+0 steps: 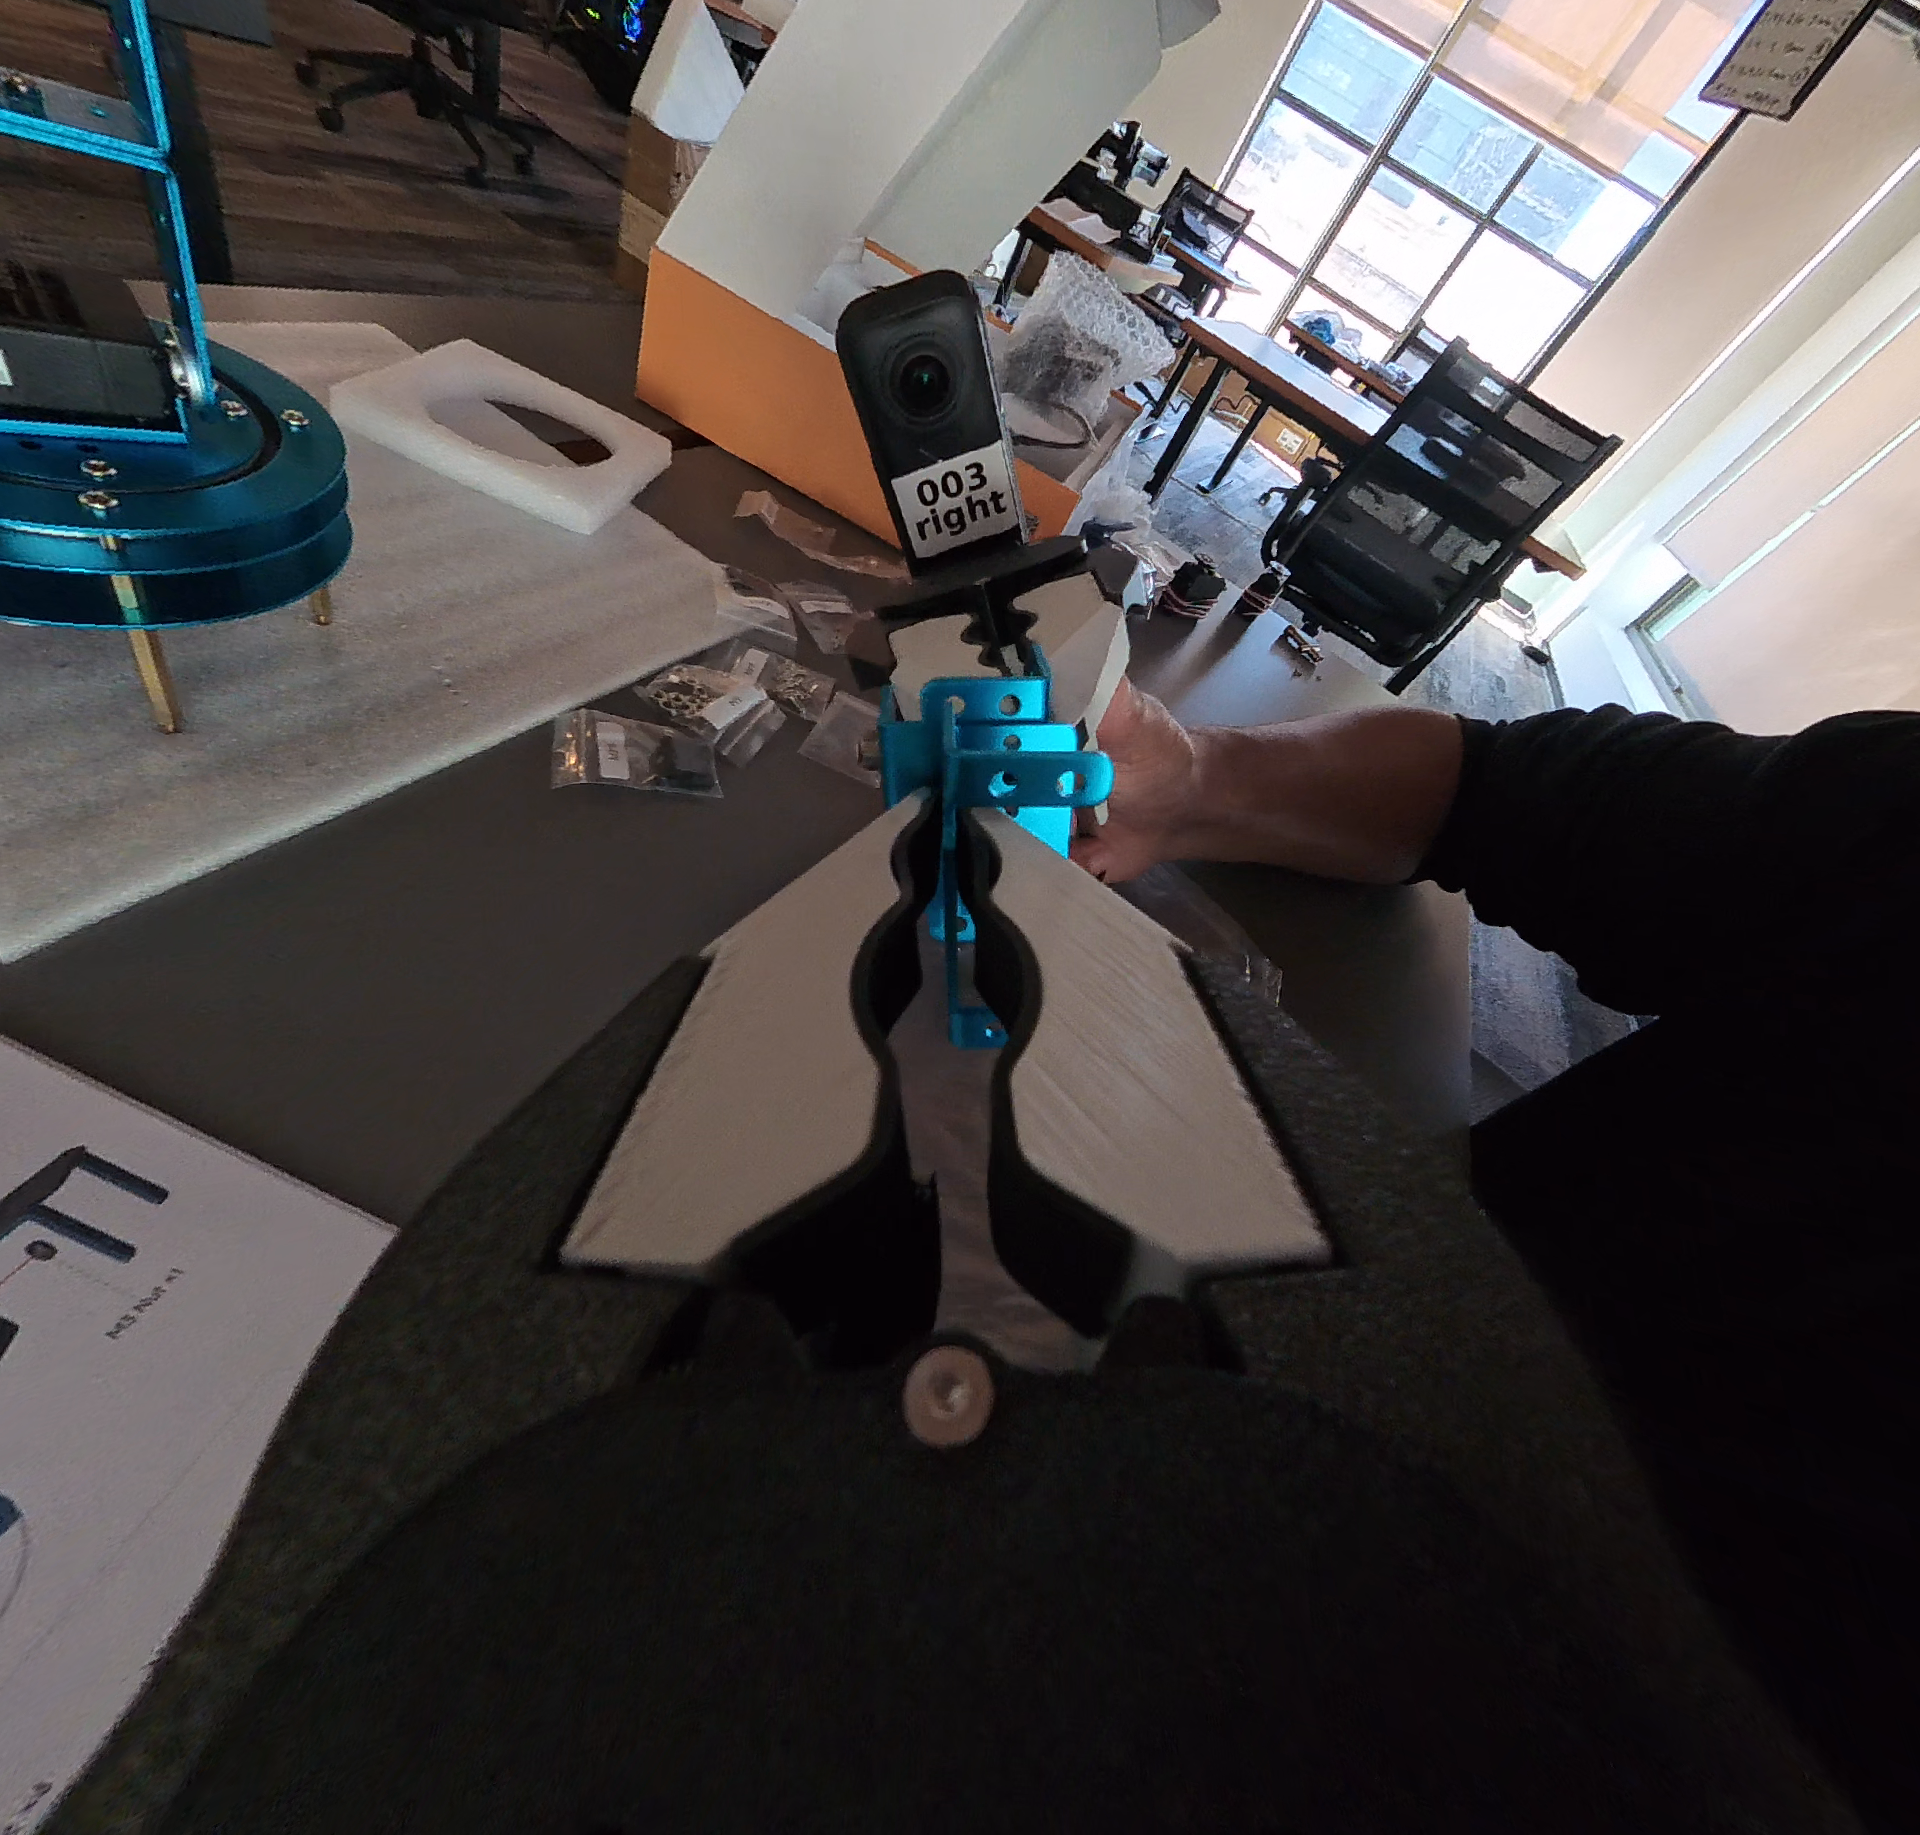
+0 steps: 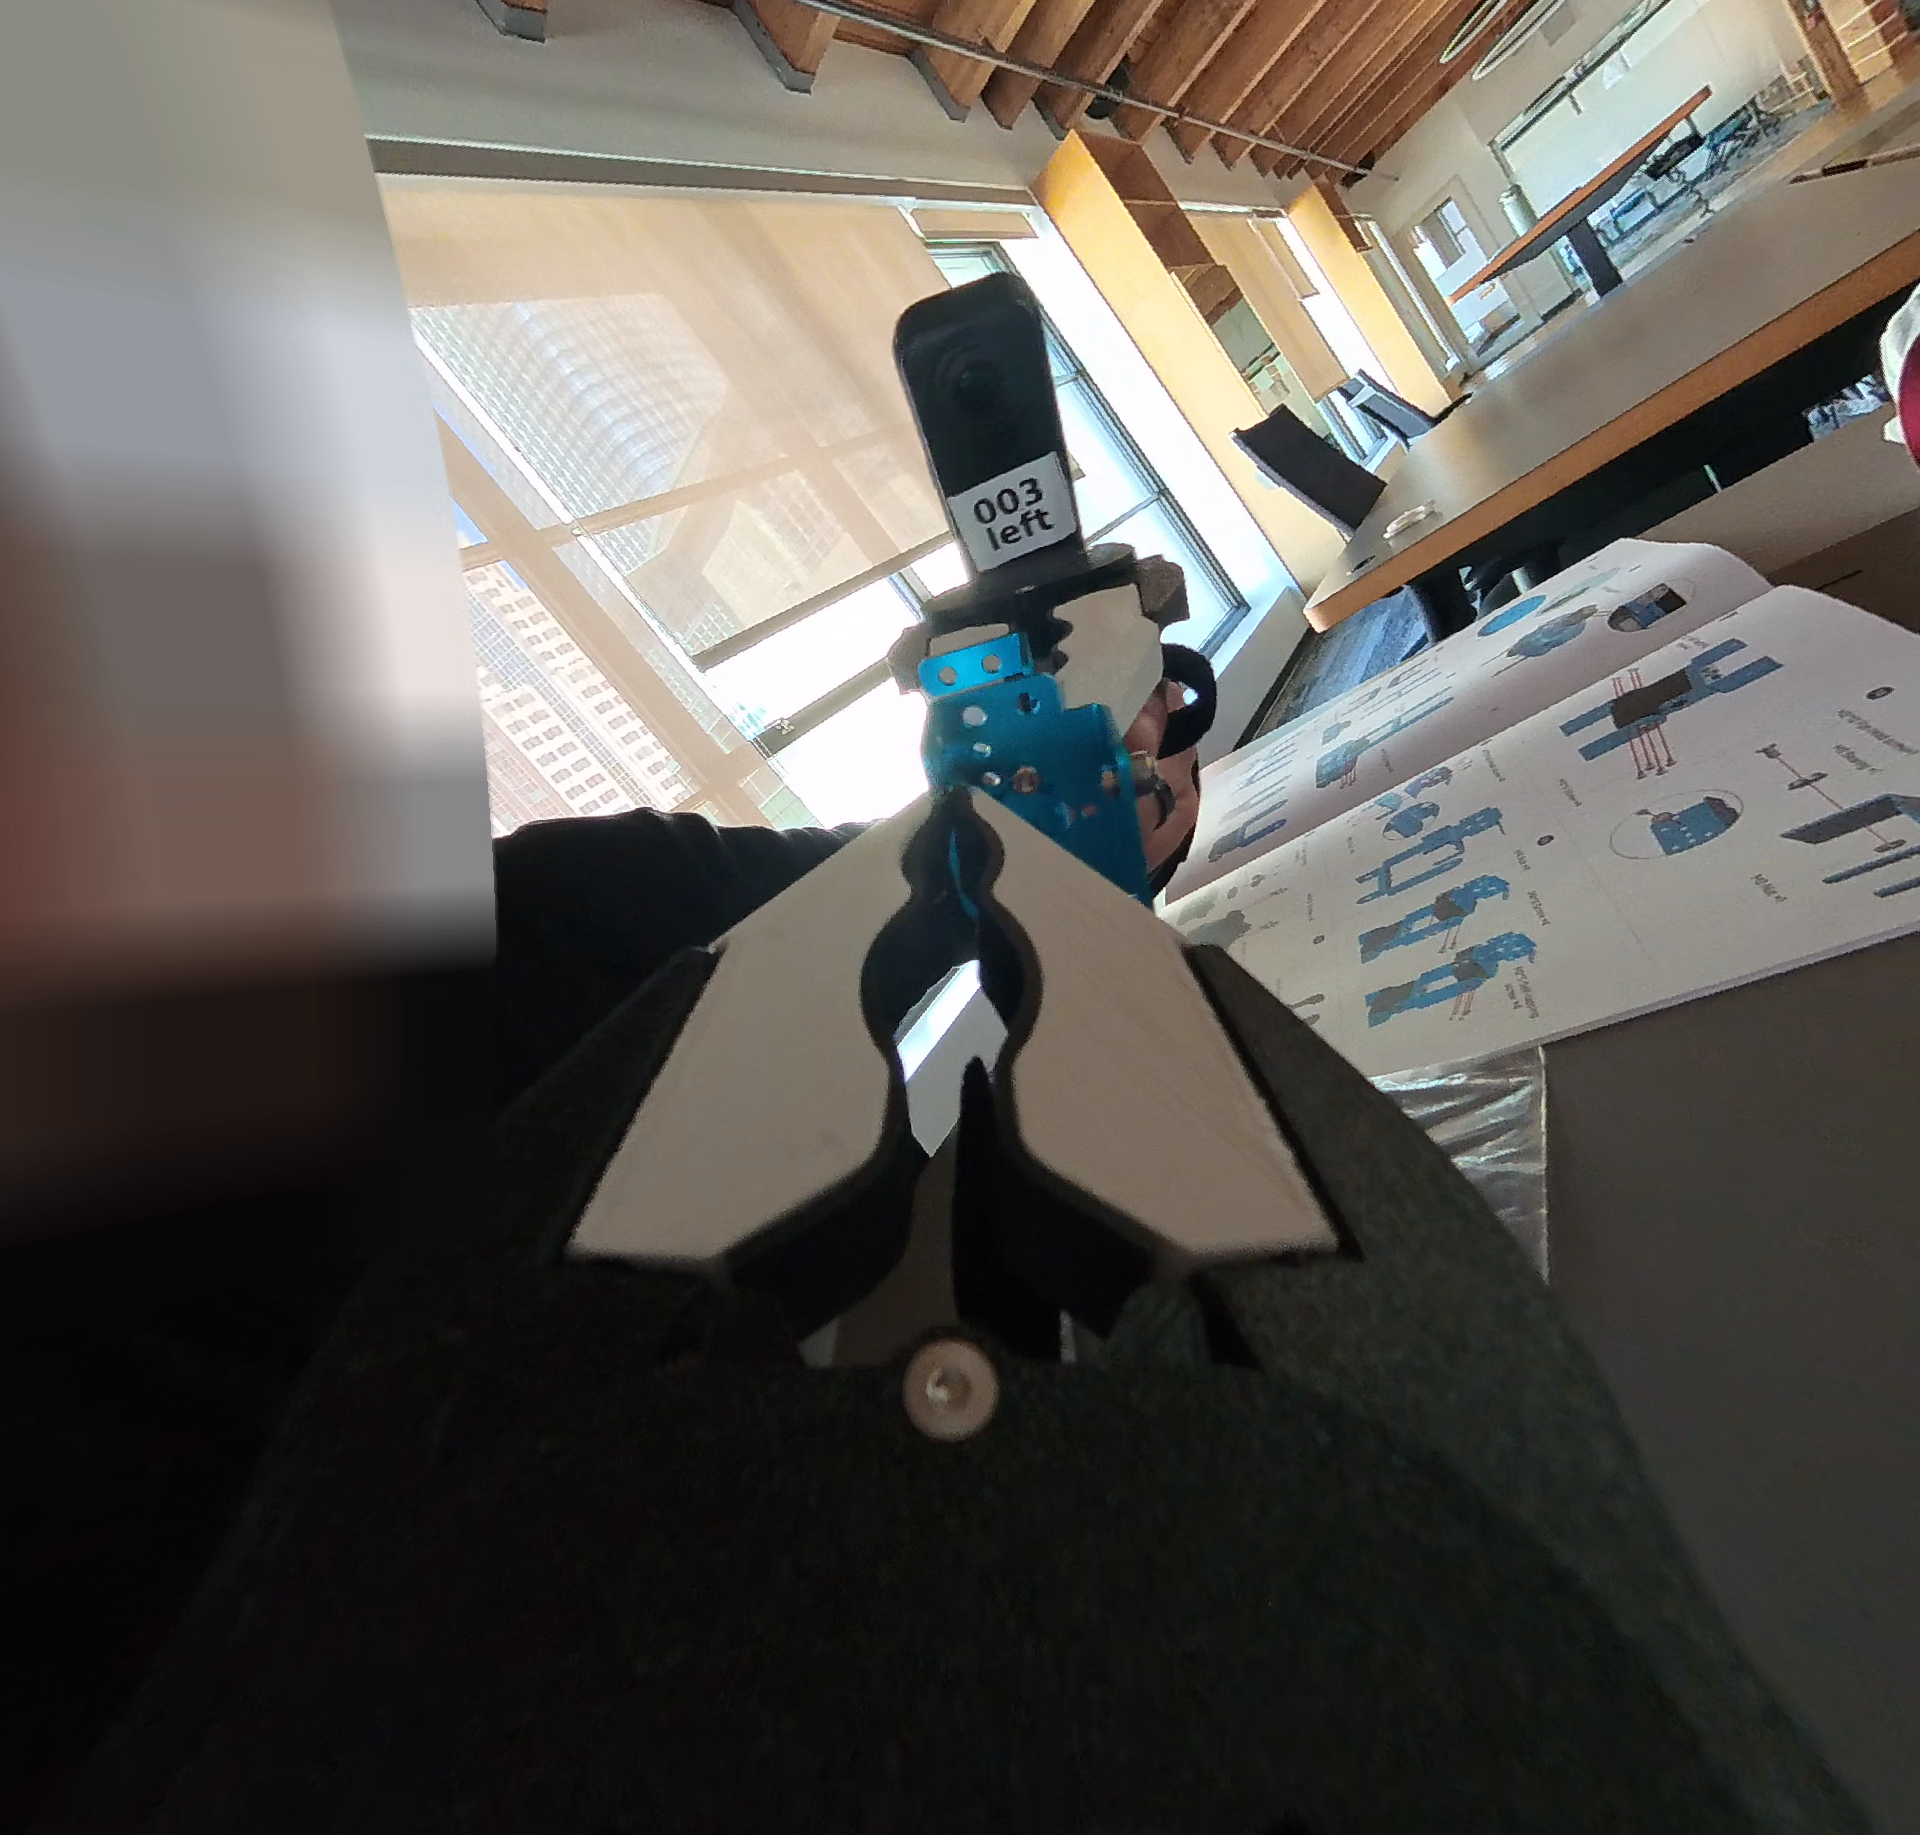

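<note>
My left gripper point(image 1: 940, 811) is shut on a thin flange of a blue perforated metal bracket assembly point(image 1: 997, 762), held above the grey table point(image 1: 436, 912). My right gripper point(image 1: 995, 642) faces it from the far side and grips the same assembly. Its black camera point(image 1: 925, 403) stands above it. In the right wrist view my right gripper point(image 2: 961, 811) is shut on a blue plate edge of the assembly point(image 2: 1023, 746). The left gripper point(image 2: 1039, 642) clamps its far end, under its own camera point(image 2: 977, 403). A hand point(image 1: 1174, 798) in a black sleeve holds the right gripper.
A blue round base on gold standoffs point(image 1: 166, 507) stands at the left on a white foam sheet point(image 1: 364, 663). A white foam insert point(image 1: 499, 435), an orange-and-white box point(image 1: 748, 372) and small bags of hardware point(image 1: 644, 751) lie behind. An instruction booklet point(image 2: 1558, 809) lies at the right. The grippers are tip to tip, or close to it.
</note>
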Available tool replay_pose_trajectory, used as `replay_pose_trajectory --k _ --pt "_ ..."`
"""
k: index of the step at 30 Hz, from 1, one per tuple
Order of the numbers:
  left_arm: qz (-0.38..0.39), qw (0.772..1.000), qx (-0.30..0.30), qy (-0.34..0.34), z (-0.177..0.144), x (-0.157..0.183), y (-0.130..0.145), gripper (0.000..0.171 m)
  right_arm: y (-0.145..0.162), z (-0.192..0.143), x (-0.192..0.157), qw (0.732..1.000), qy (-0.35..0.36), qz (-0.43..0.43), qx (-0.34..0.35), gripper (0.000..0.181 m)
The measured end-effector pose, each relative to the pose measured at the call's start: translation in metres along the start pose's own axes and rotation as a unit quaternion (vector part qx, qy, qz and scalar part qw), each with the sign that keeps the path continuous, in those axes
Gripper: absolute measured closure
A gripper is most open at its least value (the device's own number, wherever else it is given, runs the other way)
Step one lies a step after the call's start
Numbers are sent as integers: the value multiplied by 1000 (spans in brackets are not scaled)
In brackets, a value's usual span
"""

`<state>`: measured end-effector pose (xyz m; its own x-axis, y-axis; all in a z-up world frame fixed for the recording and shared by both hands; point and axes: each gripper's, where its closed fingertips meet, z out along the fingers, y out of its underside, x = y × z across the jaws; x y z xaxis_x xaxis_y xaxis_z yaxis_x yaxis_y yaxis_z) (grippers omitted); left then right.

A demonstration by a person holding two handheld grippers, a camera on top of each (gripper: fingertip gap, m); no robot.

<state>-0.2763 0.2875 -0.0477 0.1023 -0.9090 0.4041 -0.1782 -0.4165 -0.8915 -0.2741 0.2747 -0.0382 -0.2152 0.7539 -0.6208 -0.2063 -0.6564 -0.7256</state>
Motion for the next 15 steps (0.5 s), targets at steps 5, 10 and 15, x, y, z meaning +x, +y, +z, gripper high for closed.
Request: replay_pose_trajectory --k 5,10,15 --pt "13 1000 -3 -11 0 -3 3 170 2 0 1 1000 1 -2 -6 181" --pt "15 1000 1 -14 0 -4 6 170 4 0 3 999 24 -33 -16 181" --pt "13 1000 2 -19 0 -7 7 170 5 0 6 998 37 -47 -20 178"
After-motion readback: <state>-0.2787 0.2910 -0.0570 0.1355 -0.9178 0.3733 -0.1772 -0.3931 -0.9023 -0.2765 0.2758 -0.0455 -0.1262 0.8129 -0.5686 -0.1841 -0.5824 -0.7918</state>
